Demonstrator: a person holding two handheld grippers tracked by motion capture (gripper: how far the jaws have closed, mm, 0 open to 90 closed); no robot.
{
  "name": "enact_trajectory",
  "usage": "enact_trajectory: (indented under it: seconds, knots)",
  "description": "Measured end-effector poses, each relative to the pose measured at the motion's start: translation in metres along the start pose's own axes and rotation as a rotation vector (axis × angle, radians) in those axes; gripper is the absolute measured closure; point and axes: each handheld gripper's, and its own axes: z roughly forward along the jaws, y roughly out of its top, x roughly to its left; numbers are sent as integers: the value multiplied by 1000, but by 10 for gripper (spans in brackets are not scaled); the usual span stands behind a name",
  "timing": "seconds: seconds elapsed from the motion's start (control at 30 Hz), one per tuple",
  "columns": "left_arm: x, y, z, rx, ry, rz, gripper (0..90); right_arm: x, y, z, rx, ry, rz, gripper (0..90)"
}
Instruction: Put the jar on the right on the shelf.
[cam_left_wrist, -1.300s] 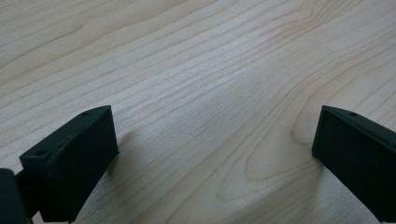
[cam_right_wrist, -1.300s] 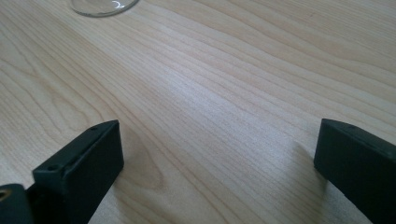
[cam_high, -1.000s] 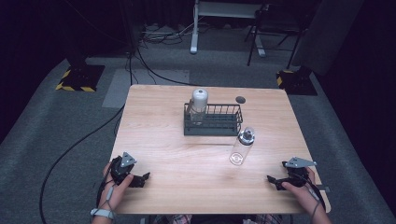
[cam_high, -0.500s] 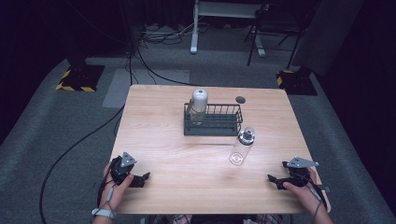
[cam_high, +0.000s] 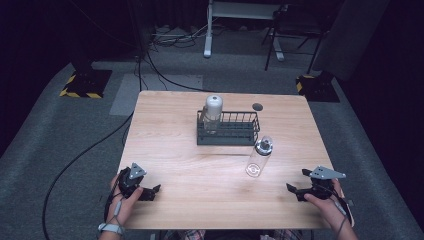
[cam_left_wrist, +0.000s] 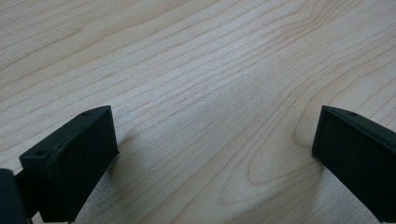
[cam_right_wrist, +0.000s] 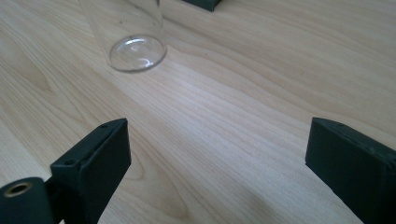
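Left gripper (cam_high: 150, 191) rests at the table's (cam_high: 200, 205) near-left corner, jaws spread wide, bare wood between them in its own view; nothing within reach, bottle well off to its far right. Rack (cam_high: 228, 131) sits mid-table, a white-capped bottle (cam_high: 213, 111) upright in its left end. Clear bottle (cam_high: 259, 157) stands upright just off the rack's right front corner, apart from it, long axis vertical, cap on top. Right gripper (cam_high: 296, 190) rests at the near-right edge, jaws apart with nothing between them; they have just been closing a little, but stand wide. In the right gripper view the clear bottle's base (cam_right_wrist: 137, 52) lies ahead of the jaws and toward the left jaw, off the centre line, some way clear of the fingertips. Judgement: right hand is the nearer one; a grasp calls for advancing and swinging toward that left side so the upright body comes between the jaws, pads meeting its sides level.
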Motion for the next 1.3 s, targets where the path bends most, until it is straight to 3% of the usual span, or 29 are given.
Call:
enact_trajectory:
  seconds: [0.6, 1.3]
  knots:
    - [0, 0, 0, 0, 0, 0, 0, 8, 35, -18, -119, 30, 2, 69]
    - [0, 0, 0, 0, 0, 0, 0, 20, 72, -18, -175, 104, -31, 68]
